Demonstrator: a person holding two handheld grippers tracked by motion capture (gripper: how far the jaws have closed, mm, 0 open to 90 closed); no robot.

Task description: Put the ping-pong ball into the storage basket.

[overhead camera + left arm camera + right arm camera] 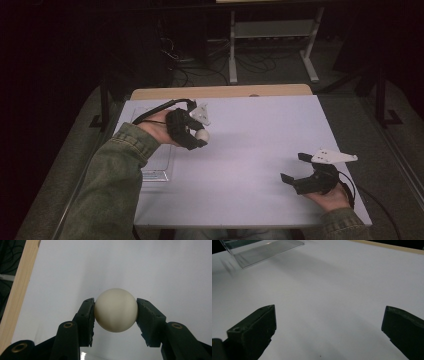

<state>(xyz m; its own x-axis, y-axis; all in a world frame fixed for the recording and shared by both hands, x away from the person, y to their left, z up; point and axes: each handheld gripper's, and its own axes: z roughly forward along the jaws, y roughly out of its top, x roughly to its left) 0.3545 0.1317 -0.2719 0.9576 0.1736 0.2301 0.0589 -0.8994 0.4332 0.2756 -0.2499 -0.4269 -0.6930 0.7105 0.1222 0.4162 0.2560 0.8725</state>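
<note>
Left gripper view has your left gripper (115,315) clamped on the white ball (116,310), held above the table (155,267) (smooth and round, so a loosened squeeze could let it roll away); your right gripper (294,170) rests wide open

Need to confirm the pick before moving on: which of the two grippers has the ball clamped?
The left gripper: its pads press both sides of the cream ball. The right gripper stands wide open over the bare white table.
</note>
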